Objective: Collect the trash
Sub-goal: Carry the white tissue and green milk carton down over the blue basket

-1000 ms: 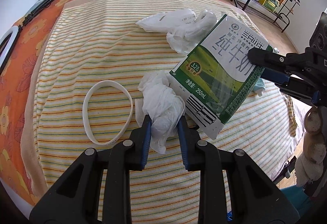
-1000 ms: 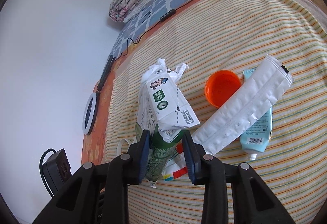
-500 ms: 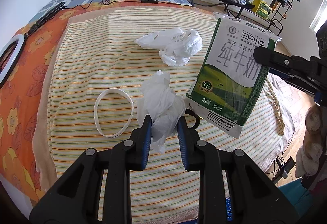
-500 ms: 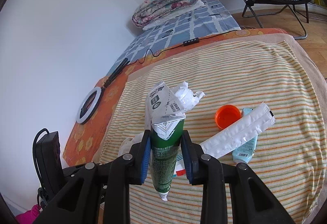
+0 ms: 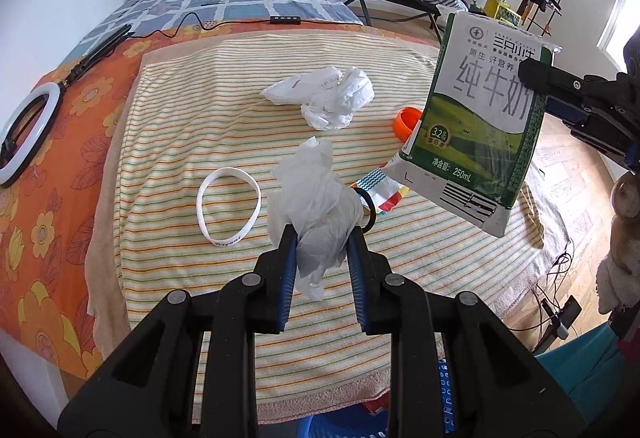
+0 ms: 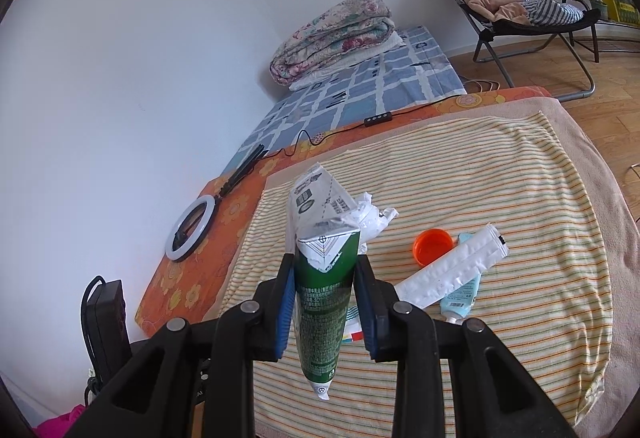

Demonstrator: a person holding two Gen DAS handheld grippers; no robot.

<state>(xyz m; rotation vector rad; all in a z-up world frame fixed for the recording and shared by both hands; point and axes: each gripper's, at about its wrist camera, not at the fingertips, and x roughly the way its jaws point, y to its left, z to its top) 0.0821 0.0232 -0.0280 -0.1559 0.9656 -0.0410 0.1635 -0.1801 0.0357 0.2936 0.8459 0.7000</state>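
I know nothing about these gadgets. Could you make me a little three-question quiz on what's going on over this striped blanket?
1. True or false: the left gripper is shut on a crumpled white plastic bag.
2. What does the right gripper hold? A) orange lid B) milk carton C) white ring
3. Fill in: the orange lid lies beside a long white ____.

Key:
1. True.
2. B, the milk carton.
3. Wrapper, which lies on the striped blanket across a pale blue tube.

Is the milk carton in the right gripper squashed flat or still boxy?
Squashed flat. The milk carton shows as a thin slab pinched between the right gripper pads, and its broad face looks creased in the left wrist view.
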